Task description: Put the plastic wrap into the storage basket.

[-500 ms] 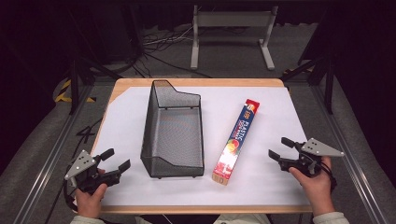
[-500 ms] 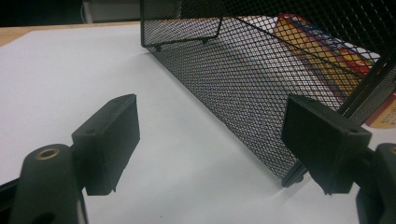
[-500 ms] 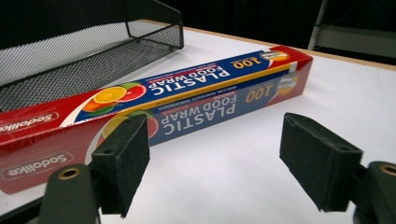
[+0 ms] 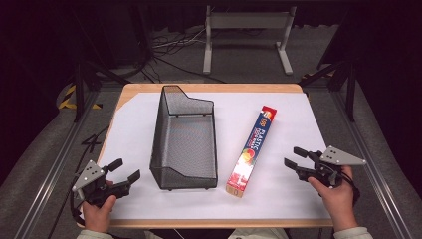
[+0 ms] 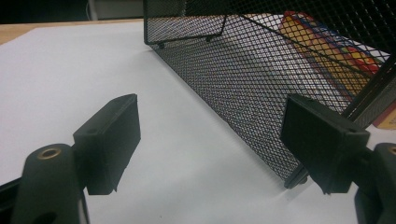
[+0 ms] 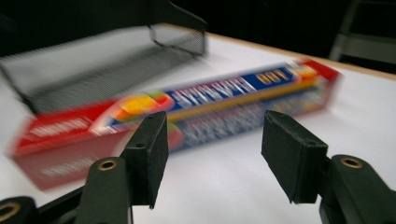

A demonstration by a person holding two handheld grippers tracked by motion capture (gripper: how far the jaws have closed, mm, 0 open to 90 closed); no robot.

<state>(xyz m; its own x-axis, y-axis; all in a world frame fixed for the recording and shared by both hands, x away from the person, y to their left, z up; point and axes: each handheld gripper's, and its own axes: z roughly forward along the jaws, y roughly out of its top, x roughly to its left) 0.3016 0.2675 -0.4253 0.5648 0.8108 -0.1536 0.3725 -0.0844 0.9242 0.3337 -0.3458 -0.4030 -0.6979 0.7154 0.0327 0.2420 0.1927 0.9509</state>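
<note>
A black wire-mesh basket stands empty on the white sheet in the middle of the table. To its right lies a long red, blue and yellow plastic-wrap box, end toward me. My left gripper is open near the front left corner, just left of the basket; in the left gripper view its jaws frame the basket's side wall. My right gripper is open to the right of the box, pointing at it. In the right gripper view the box lies blurred beyond the open gripper.
The white sheet covers most of the wooden tabletop. A grey metal stand and cables are on the floor beyond the far edge. Metal rails run along both sides of the table.
My right gripper has edged slightly left toward the box. The left gripper, the basket and the box have stayed where they were.
</note>
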